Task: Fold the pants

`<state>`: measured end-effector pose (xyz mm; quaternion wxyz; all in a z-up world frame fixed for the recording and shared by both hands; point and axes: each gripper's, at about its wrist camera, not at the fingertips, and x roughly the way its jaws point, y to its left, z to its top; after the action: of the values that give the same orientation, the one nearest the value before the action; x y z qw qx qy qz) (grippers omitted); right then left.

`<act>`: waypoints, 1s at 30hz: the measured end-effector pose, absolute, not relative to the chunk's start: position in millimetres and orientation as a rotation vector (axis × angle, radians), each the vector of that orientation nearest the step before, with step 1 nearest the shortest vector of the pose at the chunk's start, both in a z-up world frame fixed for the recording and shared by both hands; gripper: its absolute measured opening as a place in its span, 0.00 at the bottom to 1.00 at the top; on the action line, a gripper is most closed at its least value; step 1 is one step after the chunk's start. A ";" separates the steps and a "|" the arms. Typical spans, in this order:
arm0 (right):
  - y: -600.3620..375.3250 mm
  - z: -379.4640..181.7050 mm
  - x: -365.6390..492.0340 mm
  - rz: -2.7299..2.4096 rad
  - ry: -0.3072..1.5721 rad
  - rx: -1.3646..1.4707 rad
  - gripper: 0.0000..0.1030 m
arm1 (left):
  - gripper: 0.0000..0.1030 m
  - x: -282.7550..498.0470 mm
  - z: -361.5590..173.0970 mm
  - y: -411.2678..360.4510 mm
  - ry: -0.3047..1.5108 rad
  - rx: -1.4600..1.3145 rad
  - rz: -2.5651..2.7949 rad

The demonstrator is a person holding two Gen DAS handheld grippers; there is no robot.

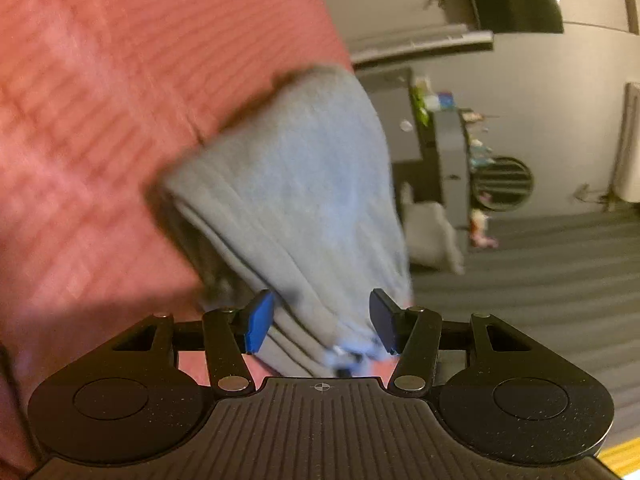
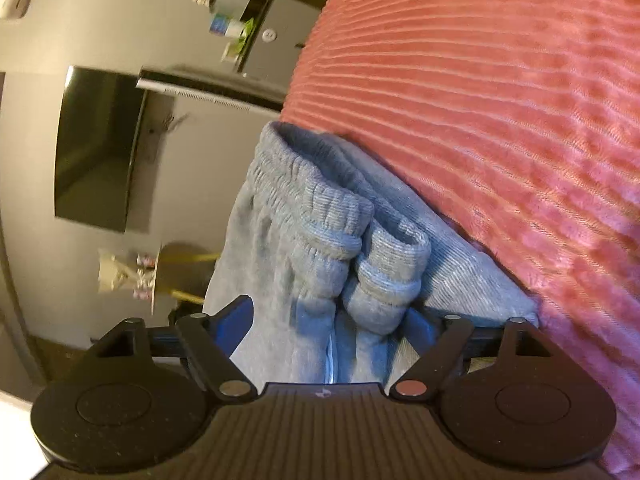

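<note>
The grey sweatpants (image 1: 304,200) lie folded over on the red ribbed bedspread (image 1: 100,120). In the left wrist view my left gripper (image 1: 322,320) has its blue pads (image 1: 258,322) spread apart with a bunched part of the pants between them, and the pads do not press the cloth. In the right wrist view the elastic waistband (image 2: 320,216) of the pants (image 2: 280,280) is bunched between the fingers of my right gripper (image 2: 328,328). Its jaws stand wide apart, with cloth draped over the right pad.
The bedspread (image 2: 500,120) fills one side of each view and its edge runs beside the pants. Beyond it are a dark TV screen (image 2: 96,148), a grey cabinet with small items (image 1: 448,136), a round striped object (image 1: 504,184) and grey carpet (image 1: 540,272).
</note>
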<state>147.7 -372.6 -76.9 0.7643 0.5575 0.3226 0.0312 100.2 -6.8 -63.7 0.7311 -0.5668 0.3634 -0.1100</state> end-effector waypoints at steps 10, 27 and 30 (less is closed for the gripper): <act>-361.3 -88.3 159.5 0.062 0.666 1.251 0.66 | 0.56 131.5 -92.6 -27.8 0.806 -1.287 -0.114; -368.3 -86.5 143.4 0.039 0.702 0.997 0.27 | 0.44 105.6 -66.0 4.8 0.660 -1.212 -0.088; -371.9 -80.6 144.4 0.052 0.709 1.013 0.28 | 0.67 101.2 -68.5 15.6 0.665 -1.253 -0.066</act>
<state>144.4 -371.9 -80.6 0.8145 0.4749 0.3323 0.0243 101.2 15.6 -68.5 0.7584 -0.5751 0.3053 -0.0304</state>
